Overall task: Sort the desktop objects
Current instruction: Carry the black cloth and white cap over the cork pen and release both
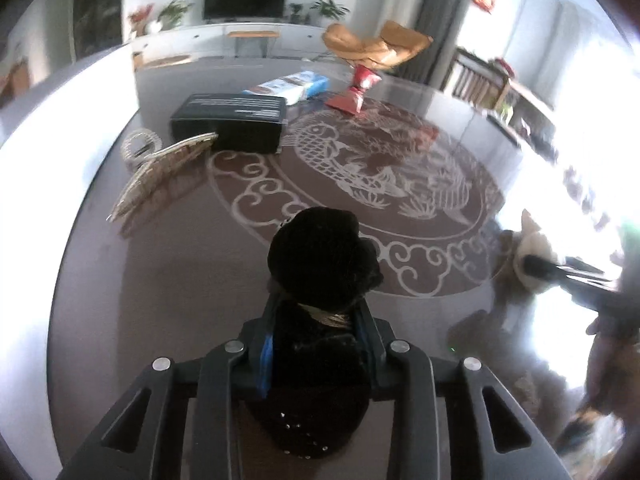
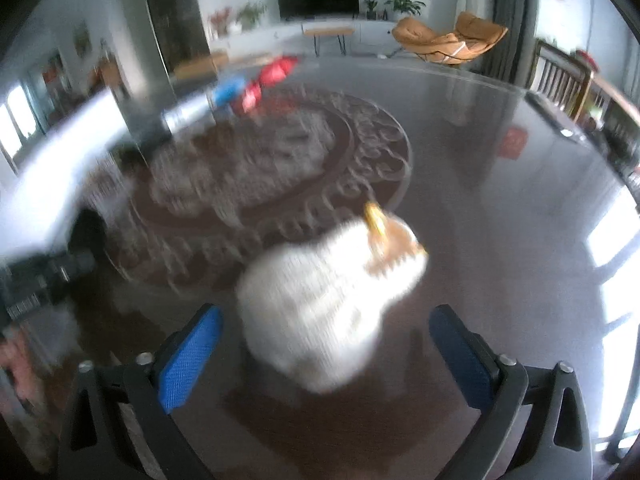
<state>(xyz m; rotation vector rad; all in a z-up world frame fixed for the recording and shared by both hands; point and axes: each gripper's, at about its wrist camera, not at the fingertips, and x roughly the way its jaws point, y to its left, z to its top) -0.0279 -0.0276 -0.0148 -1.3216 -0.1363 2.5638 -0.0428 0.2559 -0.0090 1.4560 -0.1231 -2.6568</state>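
Observation:
My left gripper (image 1: pixel 318 320) is shut on a black plush toy (image 1: pixel 320 256) with a gold collar, held above the glossy brown table (image 1: pixel 180 280). In the right wrist view a white and tan plush toy (image 2: pixel 324 300) sits on the table between the blue pads (image 2: pixel 188 356) of my open right gripper (image 2: pixel 326 348); the pads stand apart from it. That view is blurred. The white toy also shows at the right of the left wrist view (image 1: pixel 532 248), with the right gripper's fingers beside it.
A black box (image 1: pixel 232 120), a woven basket with lid (image 1: pixel 160 164), a blue and white pack (image 1: pixel 292 86) and a red packet (image 1: pixel 356 88) lie at the table's far side. The table edge curves on the left.

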